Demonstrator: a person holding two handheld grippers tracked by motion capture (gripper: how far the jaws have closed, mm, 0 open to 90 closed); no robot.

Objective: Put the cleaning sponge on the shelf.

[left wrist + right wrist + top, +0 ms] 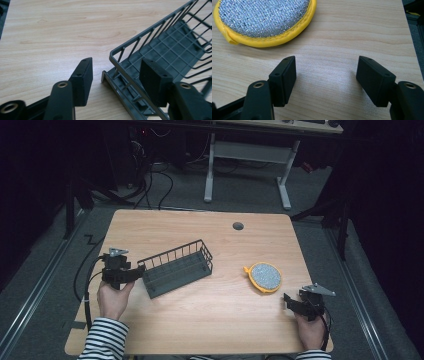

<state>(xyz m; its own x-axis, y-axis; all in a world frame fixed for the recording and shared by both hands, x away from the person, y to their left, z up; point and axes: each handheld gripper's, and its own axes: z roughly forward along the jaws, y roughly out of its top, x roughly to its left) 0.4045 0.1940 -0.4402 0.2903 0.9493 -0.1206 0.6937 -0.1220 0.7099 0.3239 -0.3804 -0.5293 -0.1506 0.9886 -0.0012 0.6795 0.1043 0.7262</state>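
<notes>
Dark grey wire basket lying slantwise on the left half of the wooden table, long and narrow, near-left end low, far-right end raised toward the table's middle

Rim of thin upright bars over a slatted grid floor, seen close in the left gripper view, with nothing visible inside

Left gripper at the basket's near-left end, held in the left hand above a black-and-white striped sleeve

Jaws partly apart, straddling the basket's end corner: one pad inside, over the grid floor, the other pad outside over bare wood, clear of the corner's base lip

Wire end wall standing between the two pads; no pad plainly pressing on it, so no firm hold to be told

Black cable trailing from that gripper along the left edge of the table

Round scouring pad, silver mesh with a yellow border, lying flat right of the middle, well apart from the basket

Right gripper near the right corner of the table, near and right of the scouring pad, in the right hand

Jaws wide apart over bare wood, nothing between them; scouring pad beyond and to the left of the tips, untouched

Small round hole in the far part of the tabletop; white desk frame on the grey floor beyond
</notes>
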